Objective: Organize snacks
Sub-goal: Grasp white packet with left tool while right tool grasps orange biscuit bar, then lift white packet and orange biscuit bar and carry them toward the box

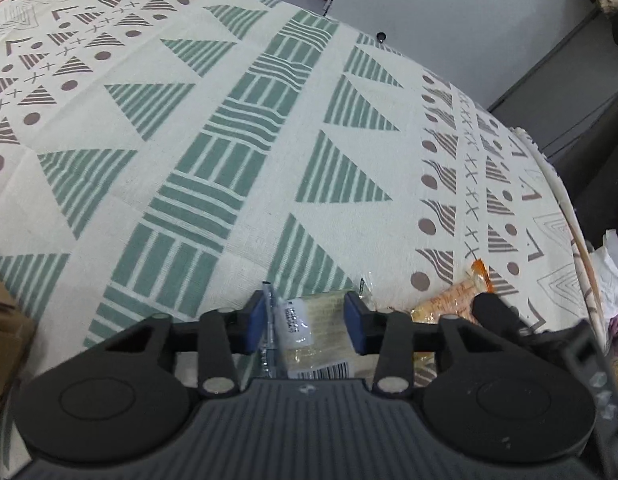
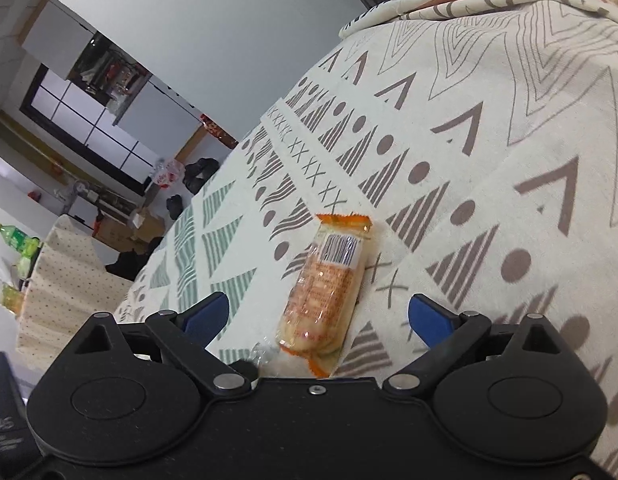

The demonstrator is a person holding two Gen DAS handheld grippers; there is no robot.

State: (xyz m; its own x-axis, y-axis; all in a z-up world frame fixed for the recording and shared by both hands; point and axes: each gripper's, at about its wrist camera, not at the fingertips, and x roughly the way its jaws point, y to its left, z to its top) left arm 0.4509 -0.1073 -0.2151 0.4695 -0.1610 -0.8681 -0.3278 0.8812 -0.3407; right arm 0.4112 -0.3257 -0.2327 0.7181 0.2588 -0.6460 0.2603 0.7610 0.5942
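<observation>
A big cloth (image 1: 237,128) with green and brown shapes covers the whole surface, and a messy room with shoes and bottles shows far behind it. The left claw (image 1: 309,320) points down at the cloth, and its two blue pads sit tight against the sides of a pale snack pack (image 1: 313,328), so it looks like it has hold of the pack. The pack lies on the cloth and is not lifted yet. The wrapper is thin and shiny, so it may slip out when the claw goes up. One pad seems to pinch the see-through edge of the wrapper, and that edge could fold and let go. A hard squeeze could also crush the food inside. Just to the right of the pale pack lies an orange pack (image 2: 327,284), very near it, and I cannot tell if the two touch. If they do, lifting one could drag the other along. The right claw (image 2: 317,316) is wide open and holds nothing. It hangs right over the orange pack, with the pack between its pads but not touched. The two claws are close together, so they could bump if both move at once. A brown box (image 1: 5,320) sits far to the left of the pale pack, at the cloth's edge. Nothing else lies near the pale pack.
</observation>
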